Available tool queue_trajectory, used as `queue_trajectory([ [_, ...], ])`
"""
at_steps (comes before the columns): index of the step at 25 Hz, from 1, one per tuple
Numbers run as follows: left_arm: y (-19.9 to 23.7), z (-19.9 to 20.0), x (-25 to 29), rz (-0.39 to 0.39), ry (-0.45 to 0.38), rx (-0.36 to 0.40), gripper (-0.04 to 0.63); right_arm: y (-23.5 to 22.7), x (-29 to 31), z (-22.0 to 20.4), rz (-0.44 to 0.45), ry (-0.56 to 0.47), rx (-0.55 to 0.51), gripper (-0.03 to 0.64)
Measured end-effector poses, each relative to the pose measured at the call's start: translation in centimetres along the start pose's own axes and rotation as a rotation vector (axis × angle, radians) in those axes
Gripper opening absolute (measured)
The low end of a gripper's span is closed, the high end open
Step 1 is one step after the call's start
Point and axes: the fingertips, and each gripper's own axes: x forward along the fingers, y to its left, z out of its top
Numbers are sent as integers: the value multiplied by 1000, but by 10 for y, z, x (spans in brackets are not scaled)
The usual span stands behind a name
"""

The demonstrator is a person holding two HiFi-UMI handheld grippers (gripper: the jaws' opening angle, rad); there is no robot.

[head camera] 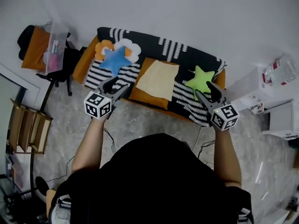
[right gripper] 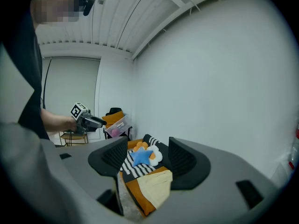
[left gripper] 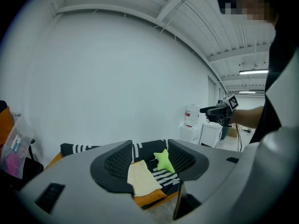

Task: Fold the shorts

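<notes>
Head view: the shorts (head camera: 158, 80) lie flat on the sofa (head camera: 187, 55) between a blue star (head camera: 114, 59) and a green star (head camera: 200, 80). The left gripper (head camera: 119, 86) and right gripper (head camera: 202, 88) hover either side, clear of the cloth.

Left gripper view: jaws wide, nothing between.

Right gripper view: jaws wide, empty too.

Best to pinch 2 corners of 1 edge, cloth only, and carry them over level. The waistband end is probably too small to tell.

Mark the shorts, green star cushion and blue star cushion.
shorts (head camera: 158, 80), head view, middle of the cream fabric.
green star cushion (head camera: 200, 81), head view, centre of the star.
blue star cushion (head camera: 113, 59), head view, centre of the star.
</notes>
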Motion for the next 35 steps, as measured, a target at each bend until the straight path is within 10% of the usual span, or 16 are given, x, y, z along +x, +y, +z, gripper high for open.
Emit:
queue_trajectory([
  [20,47,-7,0,134,-19,-45,262,-48,90,9,120,3,-57,281],
  [35,90,7,100,320,18,-148,263,-174,225,7,327,96,-135,279],
])
